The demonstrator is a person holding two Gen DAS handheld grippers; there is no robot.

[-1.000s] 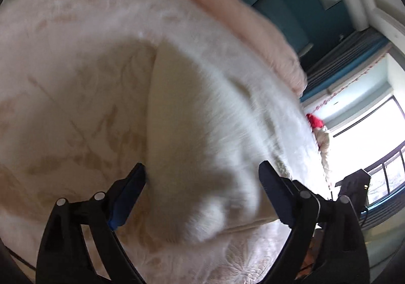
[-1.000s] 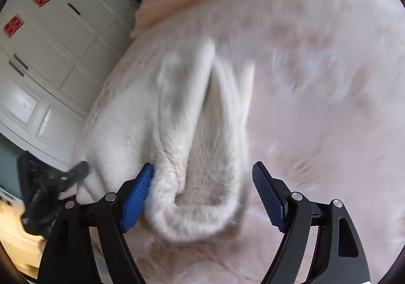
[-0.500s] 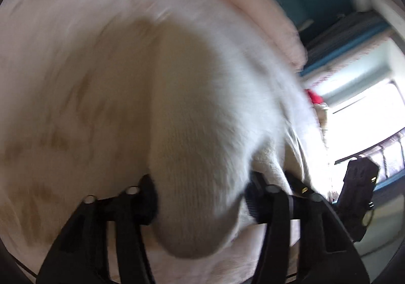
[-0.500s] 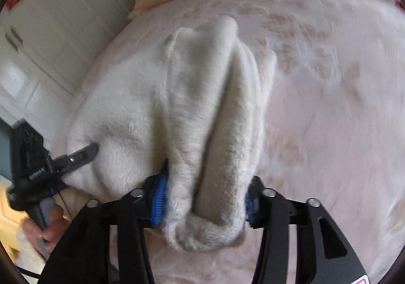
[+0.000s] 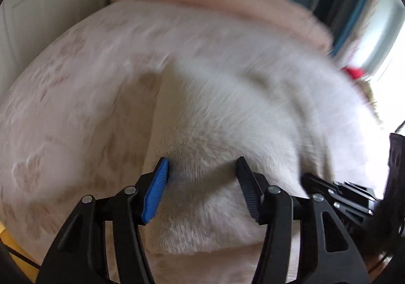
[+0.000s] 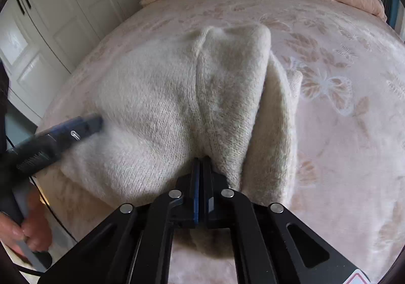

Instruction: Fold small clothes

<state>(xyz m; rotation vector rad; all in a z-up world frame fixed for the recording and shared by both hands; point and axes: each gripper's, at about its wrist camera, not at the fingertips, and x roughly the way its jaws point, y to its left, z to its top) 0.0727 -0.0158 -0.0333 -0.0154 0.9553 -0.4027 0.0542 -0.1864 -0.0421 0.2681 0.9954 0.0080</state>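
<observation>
From the left wrist, the left tool (image 5: 201,170) has its two jaws about half open with a thick bundle of the cream knit garment (image 5: 227,117) filling the space between them. The blue-ribbed pad on the left and the dark pad on the right both press into the fuzzy cloth, so the tool grips it. The garment lies on a bed (image 5: 63,86) covered in a pale pink spread with a faint leaf pattern. A fluffy pink blanket (image 5: 215,3) runs across the far end of the bed, with something red just behind it. At the right edge, the black frame of the other tool shows near the garment's edge. This view is blurred.

From the right wrist, the right tool (image 6: 201,160) has its jaws fully together, pinching a thin fold of the garment (image 6: 162,96) at its near edge. The cloth rises from the pinch in a ridge, with a knitted seam running away from the tool. The left tool (image 6: 96,120) enters from the left, its tip against the garment's left side, held by the person's hand (image 6: 27,230). White wardrobe doors (image 6: 63,13) stand beside the bed.
</observation>
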